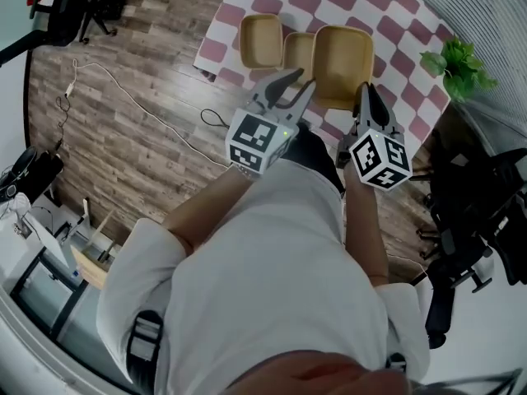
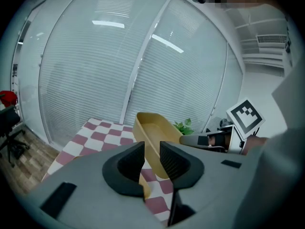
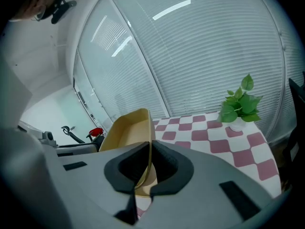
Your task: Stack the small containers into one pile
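Head view: we are holding one tan container [image 1: 342, 56] raised over the checkered table [image 1: 395, 23] with the right gripper [image 1: 365, 90], apparently to nest it into the second container [image 1: 262, 39] or third container [image 1: 300, 52]. Left gripper view: the left gripper [image 2: 151, 149] is standing narrowly apart, empty, with the raised container beyond its fingertips. Right gripper view: the jaws are pinching that container's wall.

Bright, even light comes through the blinds [image 3: 214, 46], and ceiling strips glare off the glass [image 2: 167, 43]. Fisheye bends every edge, corners fall dark. Left gripper [image 2: 151, 154] and right gripper [image 3: 149, 149] look soft up close; the container [image 3: 125, 130] is evenly lit, shadows faint.
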